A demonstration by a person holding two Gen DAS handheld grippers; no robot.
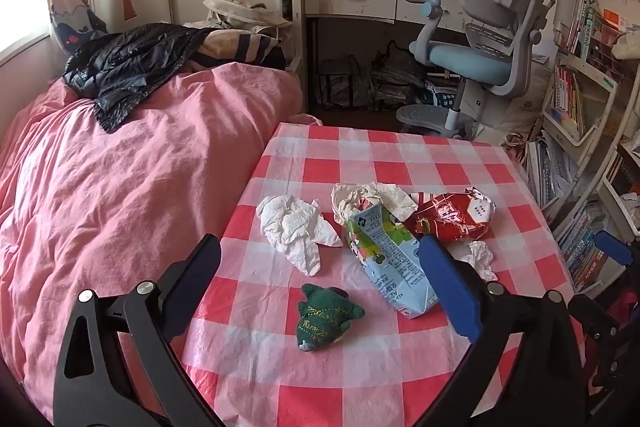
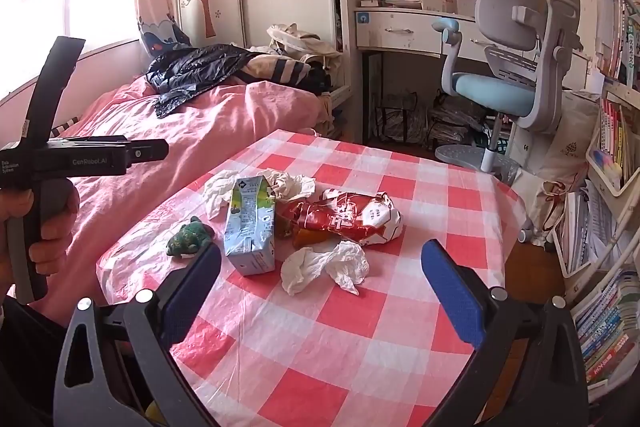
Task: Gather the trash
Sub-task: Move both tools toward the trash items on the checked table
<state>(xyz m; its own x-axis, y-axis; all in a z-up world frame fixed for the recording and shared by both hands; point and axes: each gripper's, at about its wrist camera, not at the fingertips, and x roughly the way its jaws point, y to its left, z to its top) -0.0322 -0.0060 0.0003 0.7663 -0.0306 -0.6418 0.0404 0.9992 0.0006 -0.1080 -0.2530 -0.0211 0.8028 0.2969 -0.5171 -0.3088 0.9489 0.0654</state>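
- The milk carton [image 1: 384, 259] lies flat near the middle of the red-and-white checked tablecloth [image 1: 328, 355] and serves as the landmark for the rest.
- The left gripper [image 1: 320, 281] hovers over the near part of the table with its jaws spread wide, holding nothing; the carton's near end lies just inside its right finger, and that blue pad [image 1: 450, 287] overlaps the carton's edge in the left wrist view.
- A green plush toy [image 1: 326, 317] lies just beside the carton's near end, on the bed side, between the left gripper's fingers.
- A crumpled white tissue [image 1: 294, 229] lies beside the carton toward the bed, beyond the left gripper's fingertips.
- A crumpled paper wad [image 1: 370, 197] touches the carton's far end.
- A red snack bag [image 1: 452, 217] lies against the carton on the bookshelf side.
- A small tissue [image 2: 324, 265] lies near the carton's near end, in front of the red bag, between the right gripper's fingers.
- The right gripper [image 2: 320, 281] is also wide open and empty; in its view the carton sits just ahead of its left finger.
- A black garbage bag [image 1: 132, 63] lies on the pink bed [image 1: 120, 187], well apart from the carton.
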